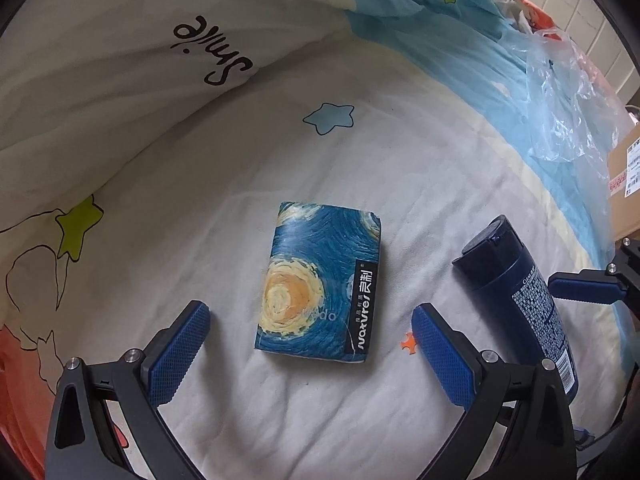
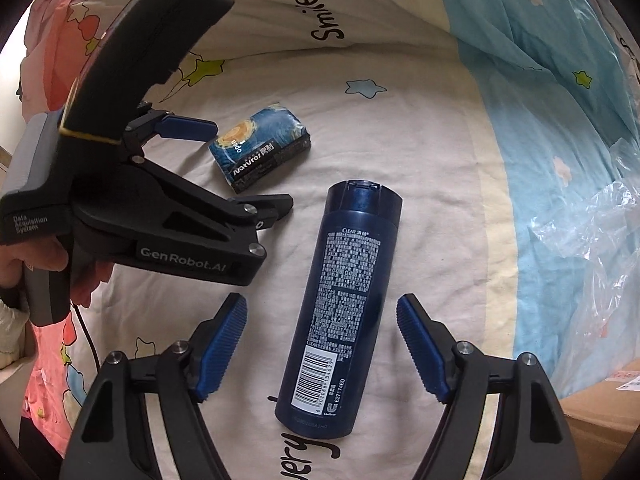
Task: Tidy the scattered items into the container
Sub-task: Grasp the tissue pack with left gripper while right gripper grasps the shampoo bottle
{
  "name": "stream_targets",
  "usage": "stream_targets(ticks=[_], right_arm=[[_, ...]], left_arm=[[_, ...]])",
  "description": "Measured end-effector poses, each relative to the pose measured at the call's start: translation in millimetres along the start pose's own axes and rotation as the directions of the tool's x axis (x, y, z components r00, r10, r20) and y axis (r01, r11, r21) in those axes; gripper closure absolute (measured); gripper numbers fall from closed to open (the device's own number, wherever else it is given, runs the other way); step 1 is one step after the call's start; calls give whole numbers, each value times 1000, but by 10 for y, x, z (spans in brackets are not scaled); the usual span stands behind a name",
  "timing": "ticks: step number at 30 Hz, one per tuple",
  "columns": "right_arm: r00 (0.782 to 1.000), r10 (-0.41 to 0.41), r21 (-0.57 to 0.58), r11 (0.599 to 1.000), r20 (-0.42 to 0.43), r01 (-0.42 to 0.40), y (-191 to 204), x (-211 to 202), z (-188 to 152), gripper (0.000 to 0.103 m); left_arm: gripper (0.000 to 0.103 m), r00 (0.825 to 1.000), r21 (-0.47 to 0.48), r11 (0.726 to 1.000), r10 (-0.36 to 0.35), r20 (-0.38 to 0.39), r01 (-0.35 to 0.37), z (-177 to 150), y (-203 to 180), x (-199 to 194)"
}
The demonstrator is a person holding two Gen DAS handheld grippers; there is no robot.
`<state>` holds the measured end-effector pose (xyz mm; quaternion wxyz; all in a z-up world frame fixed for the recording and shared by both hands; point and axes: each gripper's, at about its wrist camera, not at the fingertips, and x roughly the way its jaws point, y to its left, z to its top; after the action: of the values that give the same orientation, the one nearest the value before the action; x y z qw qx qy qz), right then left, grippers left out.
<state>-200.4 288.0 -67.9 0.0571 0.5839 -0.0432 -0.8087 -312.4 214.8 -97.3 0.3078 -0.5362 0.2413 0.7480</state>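
Done: nothing is seen stowed.
Left: swirl-printed blue tissue pack (image 1: 320, 284) and dark blue plastic bottle (image 2: 344, 304) lie on patterned bedsheet (image 1: 248, 152).
Left gripper (image 1: 310, 350): spread, empty.
Right gripper (image 2: 320, 344): spread, empty.

Tissue pack (image 1: 320, 284) on bedsheet (image 1: 248, 168), bottle (image 1: 524, 300) right of it, apart.

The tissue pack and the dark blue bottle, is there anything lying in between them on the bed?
Only bedsheet, plus a tiny orange print or scrap, seen in the left wrist view between tissue pack and bottle.
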Motion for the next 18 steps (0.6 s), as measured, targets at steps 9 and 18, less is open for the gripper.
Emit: stream_targets(ticks=[9,18], right_arm=[[1000,-15,10,1000,8,14,-46,53,-3,31],[999,-29,0,1000,-15,29,-14,116,-5,60]], left_arm=[[0,999,-67,997,-30,36,32,5,83,10],[33,998,-54,998,-20,54,23,-44,101,-100]])
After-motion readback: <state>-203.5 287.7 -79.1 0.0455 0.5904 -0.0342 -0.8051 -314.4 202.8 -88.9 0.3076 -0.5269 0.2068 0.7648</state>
